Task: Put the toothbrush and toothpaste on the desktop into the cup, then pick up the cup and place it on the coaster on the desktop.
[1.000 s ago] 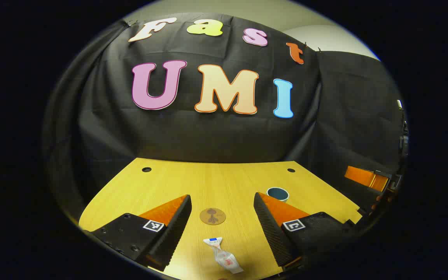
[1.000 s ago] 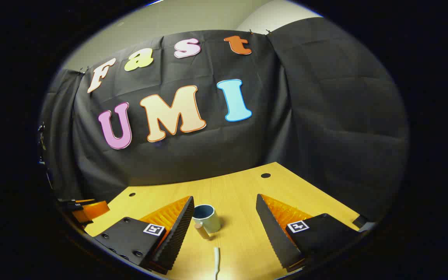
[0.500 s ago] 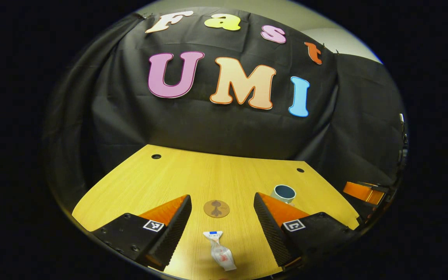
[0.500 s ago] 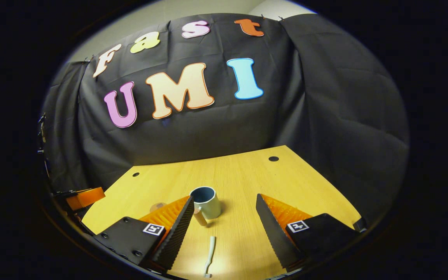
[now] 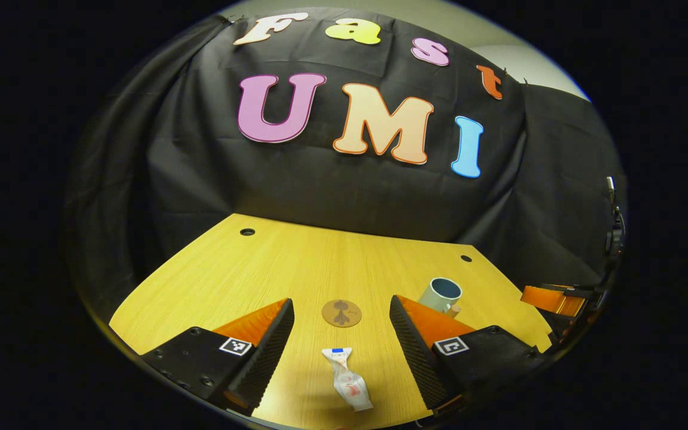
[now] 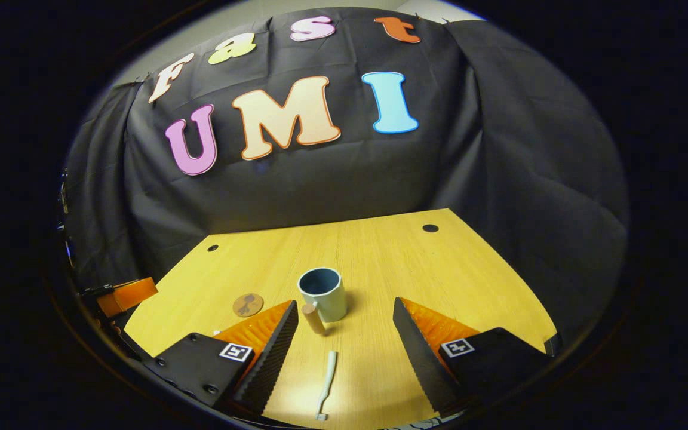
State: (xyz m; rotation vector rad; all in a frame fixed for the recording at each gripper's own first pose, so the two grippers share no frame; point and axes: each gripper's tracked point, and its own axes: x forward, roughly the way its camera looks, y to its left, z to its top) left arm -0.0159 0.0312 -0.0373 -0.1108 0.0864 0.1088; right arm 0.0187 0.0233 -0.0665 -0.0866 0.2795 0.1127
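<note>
The toothpaste (image 5: 348, 380) lies flat on the desk (image 5: 296, 269) between my left gripper's (image 5: 342, 346) spread fingers, the coaster (image 5: 341, 312) just beyond it. The toothbrush (image 6: 326, 382) lies between my right gripper's (image 6: 344, 349) parted fingers, with the cup (image 6: 323, 293) standing upright just beyond, empty.

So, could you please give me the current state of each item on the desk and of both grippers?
Pale green mug with wooden handle: upright, empty.
White toothbrush: lying flat on the desk, not yet in the mug.
White crumpled toothpaste tube: lying flat, not yet in the mug.
Round brown coaster: bare.
Left gripper: open, holding nothing.
Right gripper: open, holding nothing.
</note>
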